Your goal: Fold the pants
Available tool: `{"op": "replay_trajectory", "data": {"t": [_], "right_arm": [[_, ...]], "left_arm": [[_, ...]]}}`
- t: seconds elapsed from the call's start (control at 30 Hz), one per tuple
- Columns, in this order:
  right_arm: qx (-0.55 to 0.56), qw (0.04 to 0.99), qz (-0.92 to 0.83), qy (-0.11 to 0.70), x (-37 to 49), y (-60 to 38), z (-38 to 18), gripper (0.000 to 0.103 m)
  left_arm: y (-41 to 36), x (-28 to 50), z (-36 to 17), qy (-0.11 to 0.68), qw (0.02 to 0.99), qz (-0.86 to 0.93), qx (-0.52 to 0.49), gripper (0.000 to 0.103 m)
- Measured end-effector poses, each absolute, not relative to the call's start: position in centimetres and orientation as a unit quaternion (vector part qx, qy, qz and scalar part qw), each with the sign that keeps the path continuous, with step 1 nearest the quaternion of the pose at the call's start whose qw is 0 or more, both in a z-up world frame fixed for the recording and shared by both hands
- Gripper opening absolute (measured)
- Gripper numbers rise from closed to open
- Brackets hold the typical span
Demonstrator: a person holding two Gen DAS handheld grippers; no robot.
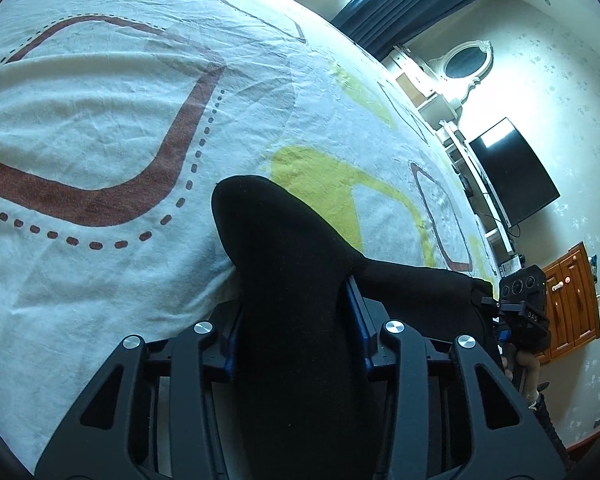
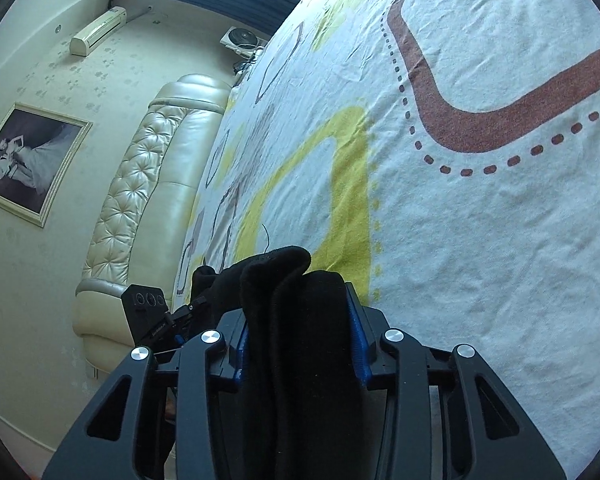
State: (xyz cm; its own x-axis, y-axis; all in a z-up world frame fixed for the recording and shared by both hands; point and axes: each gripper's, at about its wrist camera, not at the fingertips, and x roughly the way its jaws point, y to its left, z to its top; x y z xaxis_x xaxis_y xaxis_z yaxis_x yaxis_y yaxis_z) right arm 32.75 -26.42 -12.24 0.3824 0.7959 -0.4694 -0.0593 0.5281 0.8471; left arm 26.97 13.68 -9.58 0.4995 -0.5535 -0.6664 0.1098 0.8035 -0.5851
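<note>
Patterned white bedsheet (image 1: 100, 120) with red and yellow shapes spreads beneath. One pair of black pants (image 1: 292, 300), thick and bunched, hangs between two claws: left claw (image 1: 296, 332) clamps one bundle, right claw (image 2: 300, 332) at 3 o'clock clamps another.

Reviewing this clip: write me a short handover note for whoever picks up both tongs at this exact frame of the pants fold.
Left tongs: shut on a bunch of the black pants, fabric spilling forward past the fingers.
Right tongs: shut on another bunch of the same pants, doubled layers showing between the blue pads.
Pants: held by both tongs above the patterned bedsheet, cloth stretching between the two grips. How much of it rests on the bed cannot be seen.
Done: both grips taken.
Left: cannot tell how many folds are already made; lay the pants on the sheet, finish the fold, release both.
</note>
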Motion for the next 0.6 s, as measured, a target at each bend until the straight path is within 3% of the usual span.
{"op": "replay_trajectory", "data": {"t": [0.6], "right_arm": [[0.421, 0.73, 0.272, 0.464, 34.0, -27.0, -13.3, 0.038]], "left_arm": [[13.3, 28.6, -9.2, 0.456, 0.837, -0.185, -0.24, 0.039]]}}
